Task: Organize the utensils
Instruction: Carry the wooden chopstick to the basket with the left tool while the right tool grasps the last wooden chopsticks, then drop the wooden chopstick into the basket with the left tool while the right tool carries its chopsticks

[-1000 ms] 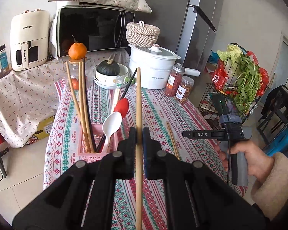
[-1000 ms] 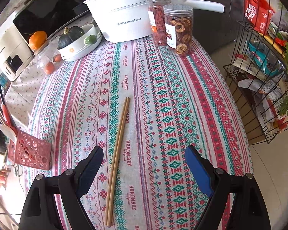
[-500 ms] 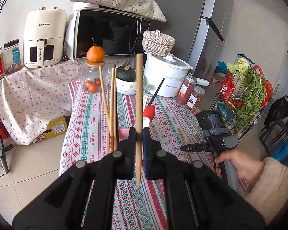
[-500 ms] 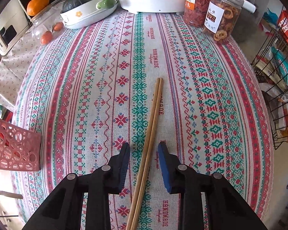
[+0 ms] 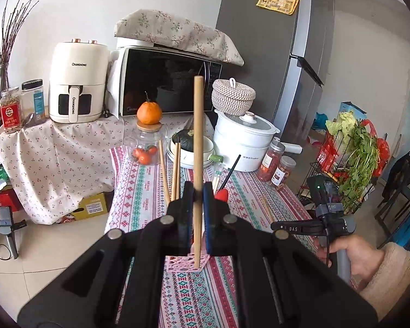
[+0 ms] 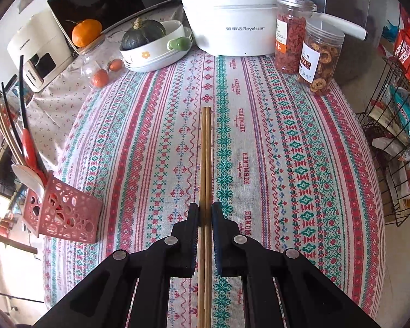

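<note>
My left gripper [image 5: 196, 191] is shut on a single wooden chopstick [image 5: 198, 123] held upright, its lower end just above the pink utensil holder [image 5: 188, 262]. The holder [image 6: 63, 213] stands near the table's left edge with several chopsticks [image 5: 175, 169], a red spoon [image 6: 30, 147] and a white spoon [image 6: 24, 175] in it. My right gripper [image 6: 205, 213] points down at the patterned tablecloth [image 6: 287, 164]. Its jaws are closing, pads pressed on a pair of chopsticks [image 6: 205, 150] that lies lengthwise on the cloth. A hand [image 5: 355, 254] holds that gripper at the right of the left wrist view.
At the table's far end stand a white pot [image 6: 232, 13], two snack jars [image 6: 319, 57], a dish with a squash [image 6: 150, 43] and a glass jar [image 5: 145, 145] topped by an orange. A wire rack [image 6: 396, 136] of groceries stands off the right edge.
My right gripper moved over the pair of chopsticks and closed on it from wide open. My left gripper rose and tilted up with its chopstick.
</note>
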`<state>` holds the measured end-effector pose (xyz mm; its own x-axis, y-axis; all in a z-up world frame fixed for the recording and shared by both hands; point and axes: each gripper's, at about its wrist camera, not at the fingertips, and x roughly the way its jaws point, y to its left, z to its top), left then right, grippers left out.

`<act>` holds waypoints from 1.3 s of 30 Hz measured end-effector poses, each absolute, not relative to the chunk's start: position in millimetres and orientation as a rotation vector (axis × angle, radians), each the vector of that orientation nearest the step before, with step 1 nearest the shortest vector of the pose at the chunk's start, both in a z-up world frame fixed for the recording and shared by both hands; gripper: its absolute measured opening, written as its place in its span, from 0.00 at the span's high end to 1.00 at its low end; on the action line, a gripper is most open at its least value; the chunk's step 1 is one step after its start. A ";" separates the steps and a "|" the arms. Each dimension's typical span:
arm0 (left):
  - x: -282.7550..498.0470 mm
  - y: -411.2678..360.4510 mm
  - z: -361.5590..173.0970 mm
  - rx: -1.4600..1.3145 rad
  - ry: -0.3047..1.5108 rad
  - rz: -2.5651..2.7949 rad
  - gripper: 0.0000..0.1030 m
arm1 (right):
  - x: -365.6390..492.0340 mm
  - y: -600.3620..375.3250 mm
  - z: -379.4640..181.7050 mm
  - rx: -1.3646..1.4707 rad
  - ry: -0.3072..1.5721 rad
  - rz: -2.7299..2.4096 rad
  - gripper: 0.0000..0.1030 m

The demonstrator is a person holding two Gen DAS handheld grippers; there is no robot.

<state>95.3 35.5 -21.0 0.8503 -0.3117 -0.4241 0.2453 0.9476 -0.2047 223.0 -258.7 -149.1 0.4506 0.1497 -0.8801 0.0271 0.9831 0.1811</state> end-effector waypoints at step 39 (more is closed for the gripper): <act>151.4 46.1 -62.1 -0.173 0.726 -0.222 0.54 | 152.4 -213.7 -35.1 0.325 0.538 0.197 0.91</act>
